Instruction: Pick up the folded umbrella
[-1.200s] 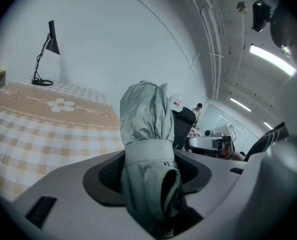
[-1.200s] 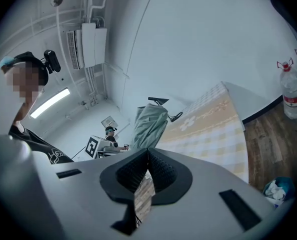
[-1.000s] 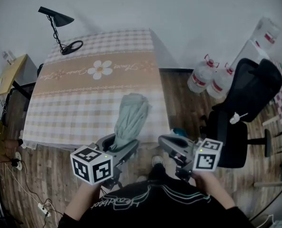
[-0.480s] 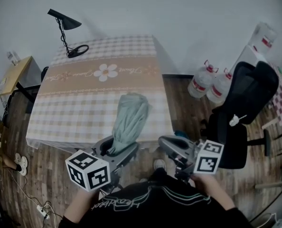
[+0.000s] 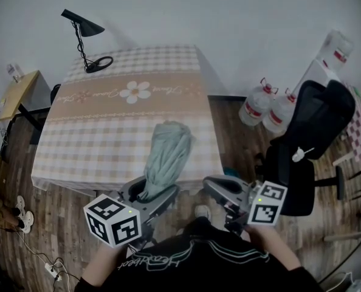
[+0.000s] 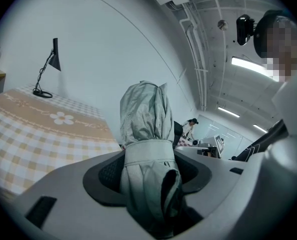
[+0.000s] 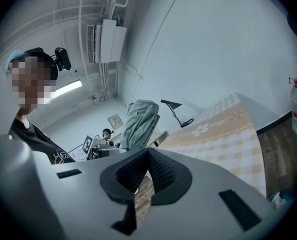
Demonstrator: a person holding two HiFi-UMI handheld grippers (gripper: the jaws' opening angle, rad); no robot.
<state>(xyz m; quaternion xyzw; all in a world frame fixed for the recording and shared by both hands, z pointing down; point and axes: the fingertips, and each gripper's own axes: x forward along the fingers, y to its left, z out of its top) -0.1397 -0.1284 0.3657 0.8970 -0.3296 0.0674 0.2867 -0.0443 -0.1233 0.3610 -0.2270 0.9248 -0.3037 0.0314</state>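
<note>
The pick-up looks essentially done. The left gripper (image 5: 149, 191) is clamped on the handle end of the umbrella (image 5: 166, 153), its pads pressing the strapped grey fabric on both sides. In the head view the umbrella sits at lower centre, angling up over the near edge of the table (image 5: 95, 139), and it appears clear of the cloth. The right gripper (image 5: 216, 186), lower right, has its jaws together and holds nothing. What may remain is only carrying it away.

The left hand-held gripper (image 5: 149, 191) has drawn the folded umbrella (image 5: 166, 154) back and up.
</note>
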